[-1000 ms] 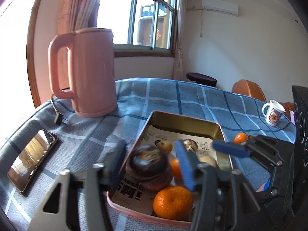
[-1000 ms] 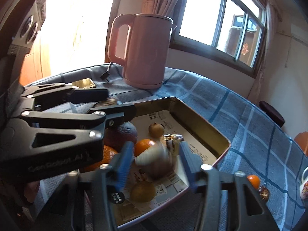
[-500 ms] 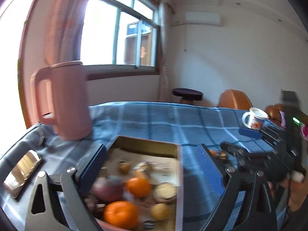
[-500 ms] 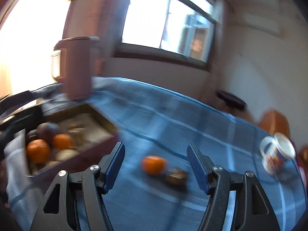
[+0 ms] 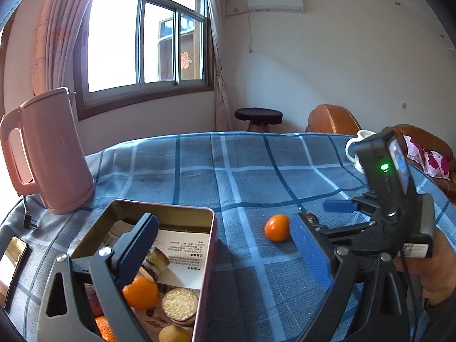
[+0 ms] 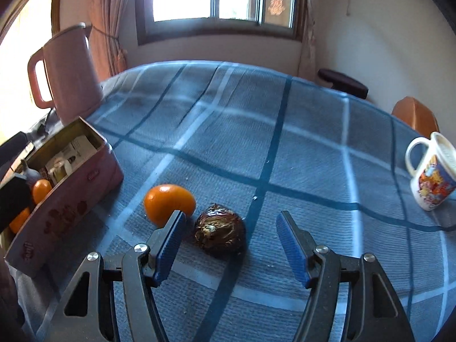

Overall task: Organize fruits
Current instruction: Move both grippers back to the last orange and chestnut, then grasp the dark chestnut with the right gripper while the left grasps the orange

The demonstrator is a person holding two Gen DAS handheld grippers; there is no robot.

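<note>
**Dark brown fruit sits between the right tongs**

Glossy brown and ridged, the round fruit (image 6: 220, 233) rests on the woven blue plaid desk (image 6: 285, 142), between the released right tongs (image 6: 228, 245), whose jaws have just been closing, nearer their left pad. A smooth tangerine (image 6: 168, 203) lies just beside it. The left tongs (image 5: 225, 253), empty and wide, hang over the metal tin (image 5: 211, 228).

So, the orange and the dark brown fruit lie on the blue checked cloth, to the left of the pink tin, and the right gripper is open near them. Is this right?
Not quite: the orange and the dark brown fruit lie to the right of the pink tin, as the right wrist view shows. The rest holds: both rest on the blue checked cloth, and the right gripper is open near them, its jaws having just been closing.
</note>
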